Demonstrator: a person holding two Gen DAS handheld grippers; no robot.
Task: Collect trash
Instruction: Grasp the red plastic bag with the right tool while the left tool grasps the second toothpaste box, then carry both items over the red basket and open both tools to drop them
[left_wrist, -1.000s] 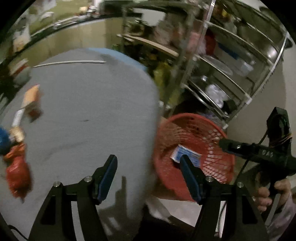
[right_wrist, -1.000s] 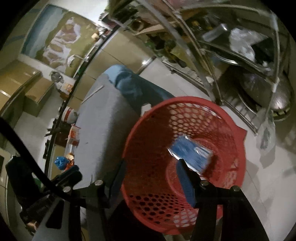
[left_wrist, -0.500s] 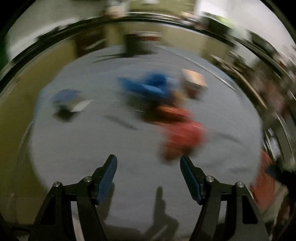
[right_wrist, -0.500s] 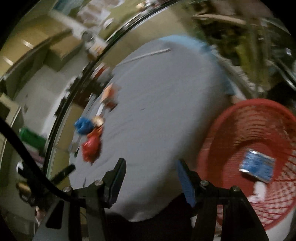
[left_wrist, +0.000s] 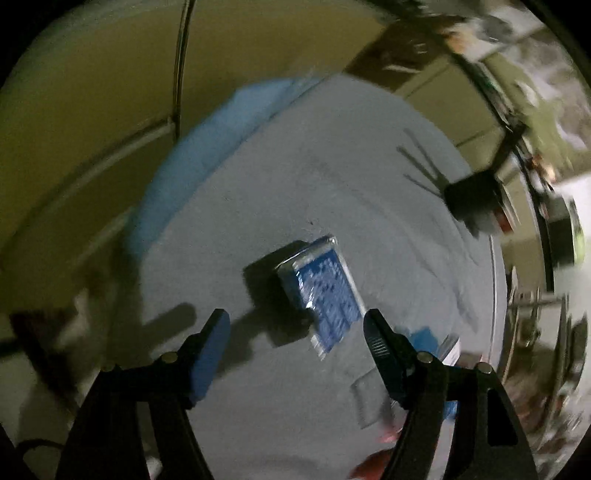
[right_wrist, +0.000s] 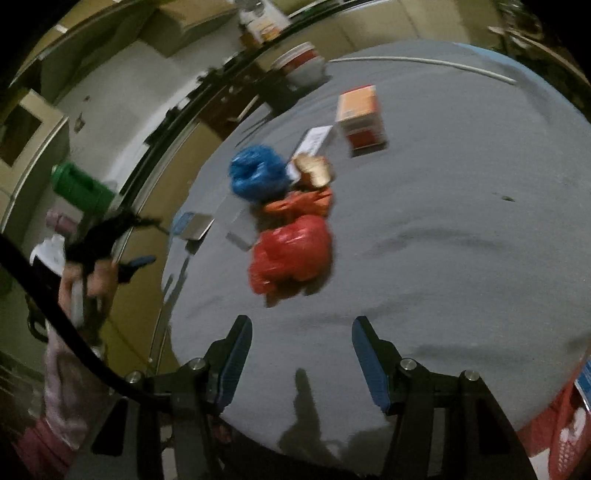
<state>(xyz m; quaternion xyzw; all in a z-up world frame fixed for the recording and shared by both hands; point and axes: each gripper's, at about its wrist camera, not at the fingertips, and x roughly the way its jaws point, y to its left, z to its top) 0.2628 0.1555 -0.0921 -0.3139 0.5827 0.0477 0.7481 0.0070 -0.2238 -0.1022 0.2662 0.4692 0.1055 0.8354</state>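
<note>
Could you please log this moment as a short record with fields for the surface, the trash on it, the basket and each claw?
surface: grey cloth-covered table
trash near left claw: blue printed foil packet, lying flat on the cloth
trash near right claw: crumpled red plastic bag, crumpled blue plastic bag, orange cardboard box
basket: red perforated plastic basket, beside the table edge
left claw: jaws opening, empty, packet just beyond its tips
right claw: open, empty, red bag ahead
</note>
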